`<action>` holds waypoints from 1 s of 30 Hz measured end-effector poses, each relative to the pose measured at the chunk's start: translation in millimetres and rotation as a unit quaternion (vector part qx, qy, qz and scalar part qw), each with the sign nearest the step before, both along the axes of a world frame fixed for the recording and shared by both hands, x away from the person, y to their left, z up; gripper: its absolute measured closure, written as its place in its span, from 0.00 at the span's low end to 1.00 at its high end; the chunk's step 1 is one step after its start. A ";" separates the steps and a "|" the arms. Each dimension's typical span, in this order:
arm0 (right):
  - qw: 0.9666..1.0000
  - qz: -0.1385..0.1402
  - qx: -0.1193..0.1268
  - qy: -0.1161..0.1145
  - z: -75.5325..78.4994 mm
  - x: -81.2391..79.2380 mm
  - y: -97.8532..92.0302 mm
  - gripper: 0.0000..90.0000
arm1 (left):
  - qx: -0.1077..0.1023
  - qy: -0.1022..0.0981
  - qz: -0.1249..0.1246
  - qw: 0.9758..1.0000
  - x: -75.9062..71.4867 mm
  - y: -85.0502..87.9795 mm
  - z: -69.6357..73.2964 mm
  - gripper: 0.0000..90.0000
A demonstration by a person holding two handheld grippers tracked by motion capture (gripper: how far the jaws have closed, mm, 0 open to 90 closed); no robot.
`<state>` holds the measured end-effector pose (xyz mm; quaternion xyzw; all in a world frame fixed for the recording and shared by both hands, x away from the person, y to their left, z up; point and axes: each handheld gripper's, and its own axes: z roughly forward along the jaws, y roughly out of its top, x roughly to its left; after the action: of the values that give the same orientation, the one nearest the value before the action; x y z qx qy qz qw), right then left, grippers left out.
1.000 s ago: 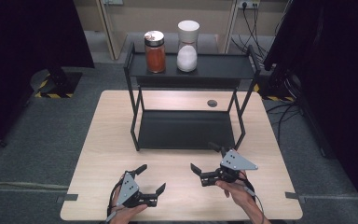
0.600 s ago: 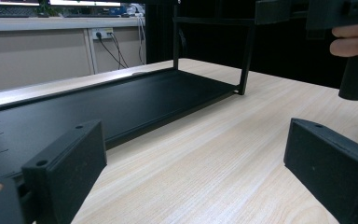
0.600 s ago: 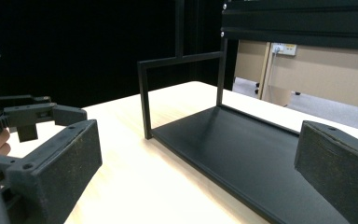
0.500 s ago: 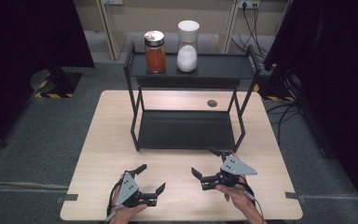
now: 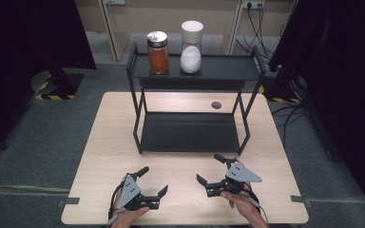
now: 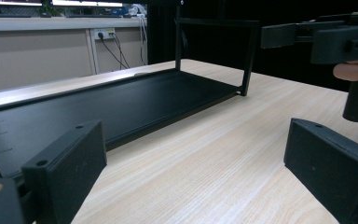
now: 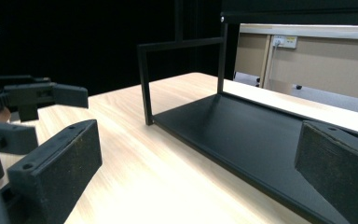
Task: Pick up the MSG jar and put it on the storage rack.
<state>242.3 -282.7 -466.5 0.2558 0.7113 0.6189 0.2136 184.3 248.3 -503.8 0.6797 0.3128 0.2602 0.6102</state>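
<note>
Currently both grippers are held low over the wooden table (image 5: 104,142), at about 6 o'clock from the black rack (image 5: 190,130). The left gripper (image 5: 153,180) is spread wide with nothing between its jaws; the right gripper (image 5: 210,168) is likewise spread and empty. Two jars (image 5: 158,52) are seen on the rack's top shelf, at 12 o'clock

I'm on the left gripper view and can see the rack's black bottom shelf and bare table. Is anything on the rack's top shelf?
Observer: Yes. In the high view two jars stand on the top shelf: a jar of orange-red powder and a white-capped jar of white grains.
Operator: Is my right gripper carrying anything?
Observer: No. The right gripper is open with nothing between its jaws, near the front of the table.
</note>
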 end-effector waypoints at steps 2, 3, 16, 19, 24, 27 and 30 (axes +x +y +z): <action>1.000 0.000 -0.002 0.000 -1.9 -0.7 -0.9 0.01 | 0.000 0.000 0.000 1.000 0.1 -0.2 -0.1 0.06; 1.000 0.001 -0.001 0.003 -2.8 -0.6 -1.2 0.01 | 0.000 0.000 0.000 1.000 0.2 -0.2 0.0 0.06; 1.000 -0.005 -0.013 0.002 -9.0 -3.3 -2.9 0.01 | 0.003 -0.008 -0.004 1.000 -2.2 -0.5 0.8 0.06; 1.000 -0.006 -0.016 0.002 -9.7 -3.8 -3.3 0.01 | 0.004 -0.008 -0.005 1.000 -2.6 -2.0 0.7 0.06; 1.000 -0.004 -0.016 0.004 -10.9 -4.5 -3.1 0.01 | 0.004 -0.005 -0.007 1.000 -2.1 -2.7 -0.2 0.06; 1.000 -0.002 -0.016 0.007 -12.0 -3.5 -3.2 0.01 | 0.004 -0.005 -0.006 1.000 -2.1 -2.5 -0.1 0.06; 1.000 -0.003 -0.015 0.011 -12.8 -2.9 -3.5 0.01 | 0.002 -0.007 -0.006 1.000 -2.5 -2.1 -0.2 0.06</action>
<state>239.4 -286.2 -479.2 0.2615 0.7221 0.6047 0.2108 181.8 246.2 -504.0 0.6812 0.3042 0.2619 0.6123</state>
